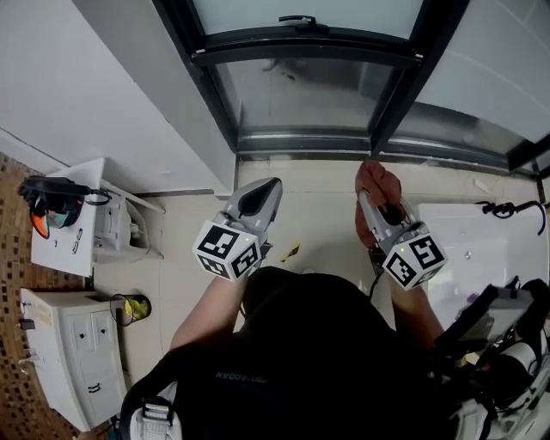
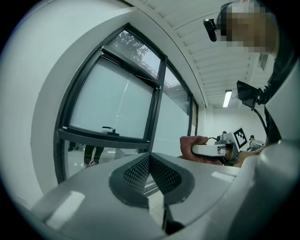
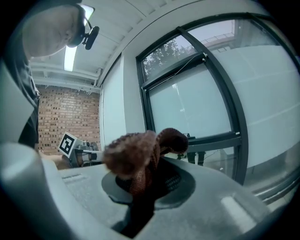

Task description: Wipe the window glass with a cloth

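Observation:
A dark-framed window with frosted glass panes and a black handle fills the wall ahead. My right gripper is shut on a brown cloth, which bunches over its tip a short way below the frame. From the right gripper view, the brown cloth bulges out of the closed jaws. My left gripper is shut and holds nothing, level with the right one; its dark pads meet in the left gripper view, where the brown cloth shows at right.
A white cabinet and a white stand with cables sit at the left. A white table with gear lies at the right. A small yellow scrap lies on the pale floor.

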